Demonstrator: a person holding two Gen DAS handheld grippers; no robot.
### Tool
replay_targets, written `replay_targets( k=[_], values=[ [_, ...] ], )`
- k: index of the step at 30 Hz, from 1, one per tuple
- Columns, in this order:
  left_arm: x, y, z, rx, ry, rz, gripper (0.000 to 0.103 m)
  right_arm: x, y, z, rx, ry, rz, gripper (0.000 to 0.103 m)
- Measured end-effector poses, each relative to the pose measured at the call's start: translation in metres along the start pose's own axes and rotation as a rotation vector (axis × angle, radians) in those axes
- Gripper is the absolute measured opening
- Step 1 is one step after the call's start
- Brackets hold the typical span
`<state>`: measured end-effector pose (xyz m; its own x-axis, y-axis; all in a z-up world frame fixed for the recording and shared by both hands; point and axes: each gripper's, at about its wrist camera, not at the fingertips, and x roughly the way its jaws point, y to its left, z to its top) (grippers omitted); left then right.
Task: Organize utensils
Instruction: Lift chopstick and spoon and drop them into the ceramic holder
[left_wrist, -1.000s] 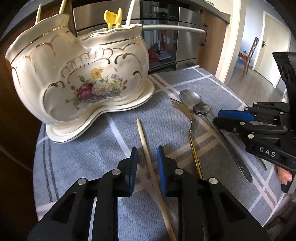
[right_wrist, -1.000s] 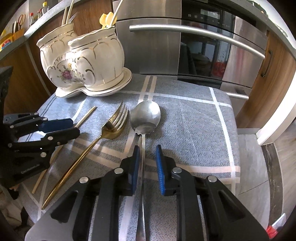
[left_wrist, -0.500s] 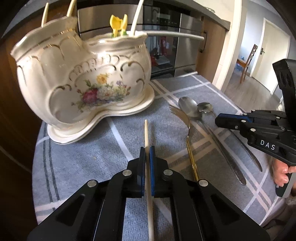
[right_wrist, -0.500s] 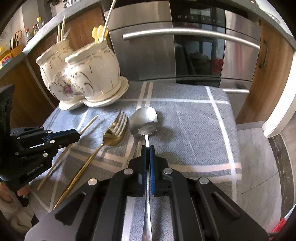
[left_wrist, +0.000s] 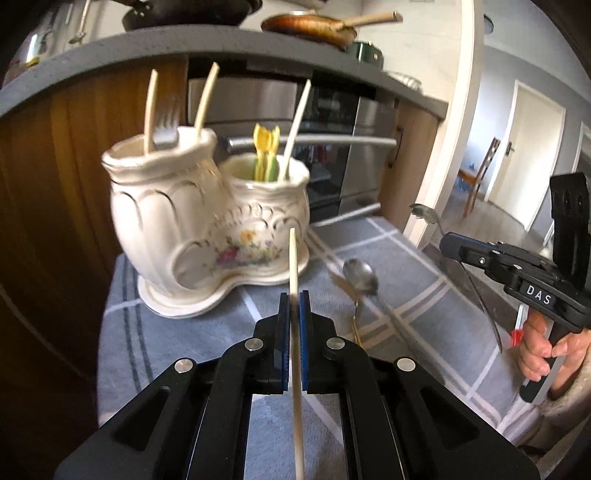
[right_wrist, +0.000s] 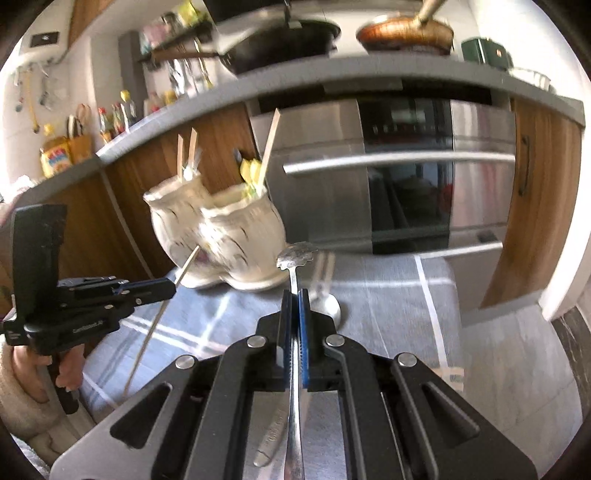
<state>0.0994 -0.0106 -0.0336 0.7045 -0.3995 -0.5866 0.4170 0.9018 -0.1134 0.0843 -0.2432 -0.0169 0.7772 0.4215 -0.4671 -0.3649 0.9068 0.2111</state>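
Note:
My left gripper (left_wrist: 294, 295) is shut on a pale wooden chopstick (left_wrist: 293, 258), held off the cloth with its tip toward the cream floral utensil holder (left_wrist: 207, 229). My right gripper (right_wrist: 294, 293) is shut on the handle of a small silver spoon (right_wrist: 297, 254) with a scalloped bowl, also lifted. Each wrist view shows the other gripper: the right gripper (left_wrist: 452, 246) with the small spoon (left_wrist: 424, 213), the left gripper (right_wrist: 166, 286) with the chopstick (right_wrist: 155, 321). A large spoon (left_wrist: 360, 275) and a gold fork (left_wrist: 355, 319) lie on the cloth. The holder (right_wrist: 221, 236) has sticks and forks in both compartments.
A grey checked cloth (left_wrist: 388, 258) covers the small table. Behind the holder are a steel oven (right_wrist: 406, 166) with a bar handle, wood cabinet fronts, and a counter with pans (left_wrist: 310, 26). A doorway with a chair (left_wrist: 480, 173) opens at the right. A person's hand (left_wrist: 543, 350) grips the right tool.
Both grippers closed, the left on the chopstick and the right on the small spoon, then rose with them off the cloth and tilted more level. The large spoon and fork stayed on the cloth.

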Motion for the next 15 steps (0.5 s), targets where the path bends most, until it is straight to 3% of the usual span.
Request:
replay_targets(
  k=[9,15],
  values=[
    [-0.047,0.018,0.022,-0.057,-0.133,-0.021,0.005,-0.015,0.029,0.022,-0.024,-0.112,0.029,0.003],
    [-0.087,0.043,0.064,-0.092,-0.245,-0.019,0.005,0.000,0.042,0.054,-0.014,-0.139,0.037,0.003]
  ],
)
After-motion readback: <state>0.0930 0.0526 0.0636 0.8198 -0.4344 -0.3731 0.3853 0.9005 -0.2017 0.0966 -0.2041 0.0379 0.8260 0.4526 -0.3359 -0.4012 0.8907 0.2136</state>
